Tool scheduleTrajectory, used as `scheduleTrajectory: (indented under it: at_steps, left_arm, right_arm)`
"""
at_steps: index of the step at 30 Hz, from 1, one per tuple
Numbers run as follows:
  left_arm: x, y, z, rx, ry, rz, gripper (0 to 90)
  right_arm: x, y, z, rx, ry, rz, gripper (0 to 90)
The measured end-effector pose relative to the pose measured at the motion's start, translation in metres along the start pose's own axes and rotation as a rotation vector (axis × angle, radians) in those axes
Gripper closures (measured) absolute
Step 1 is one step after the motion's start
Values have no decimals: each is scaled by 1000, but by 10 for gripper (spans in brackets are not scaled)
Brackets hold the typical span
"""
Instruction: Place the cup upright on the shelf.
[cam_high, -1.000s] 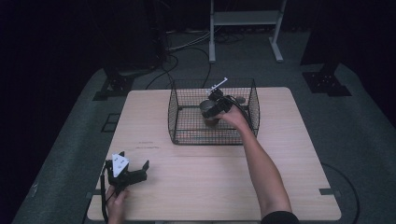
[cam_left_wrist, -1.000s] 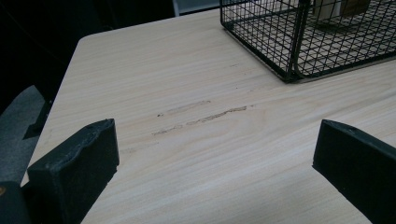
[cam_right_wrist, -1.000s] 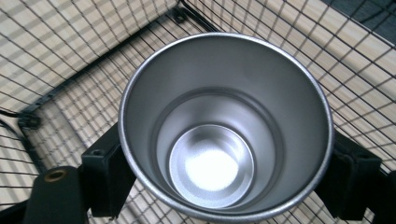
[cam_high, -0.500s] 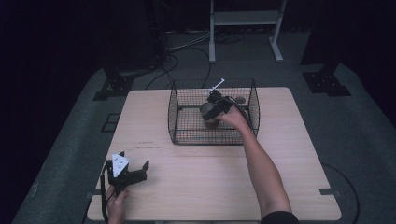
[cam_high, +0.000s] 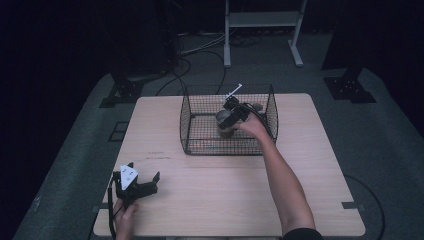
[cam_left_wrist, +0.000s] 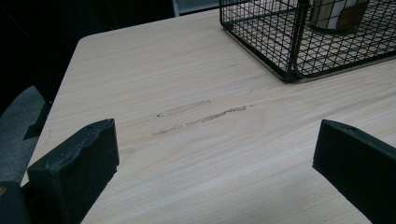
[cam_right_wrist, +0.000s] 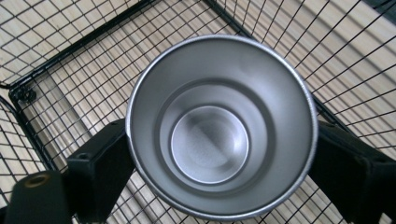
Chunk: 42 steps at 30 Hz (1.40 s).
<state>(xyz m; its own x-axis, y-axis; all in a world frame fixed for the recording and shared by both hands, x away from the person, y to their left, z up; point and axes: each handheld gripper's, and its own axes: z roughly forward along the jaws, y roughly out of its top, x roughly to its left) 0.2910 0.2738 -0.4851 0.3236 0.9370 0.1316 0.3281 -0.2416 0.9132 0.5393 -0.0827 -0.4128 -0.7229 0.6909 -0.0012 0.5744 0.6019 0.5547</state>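
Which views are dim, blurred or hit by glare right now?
High view: dark surroundings, table evenly lit, cup small and soft inside the basket. Left gripper view: table grain sharp, near jaws slightly soft. Right gripper view: cup sharp, soft sheen inside, no harsh glare; wire mesh bends toward the edges.

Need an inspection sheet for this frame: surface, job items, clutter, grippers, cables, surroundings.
Surface: wooden table, scuff marks near the left side.
Job's things: metal cup, empty, upright inside the wire basket.
Clutter: nothing seen.
Grippers: right gripper in the basket, fingers on both sides of the cup; left gripper open, at the table's near left corner.
Cables: one trailing from the left gripper; more on the floor behind.
Surroundings: dark room, grey stand beyond the table.
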Motion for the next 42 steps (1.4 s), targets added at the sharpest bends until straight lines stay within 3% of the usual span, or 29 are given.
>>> scheduleTrajectory:
  at_steps: [5,12,20,29,42]
  left_arm:
    - [0,0,0,1,0,-5,0]
    - [-1,0,1,7,2,5,0]
    - [-1,0,1,7,3,5,0]
    - [-2,0,0,14,4,15,0]
    - [-2,0,1,11,7,16,0]
  right_arm:
    - [1,1,-3,-12,-10,-8,97]
    - [3,4,-20,-76,-15,1,93]
    - [8,1,-45,-143,22,1,94]
    - [17,-20,-77,-203,82,-4,126]
    - [19,-50,-98,-260,127,-5,122]
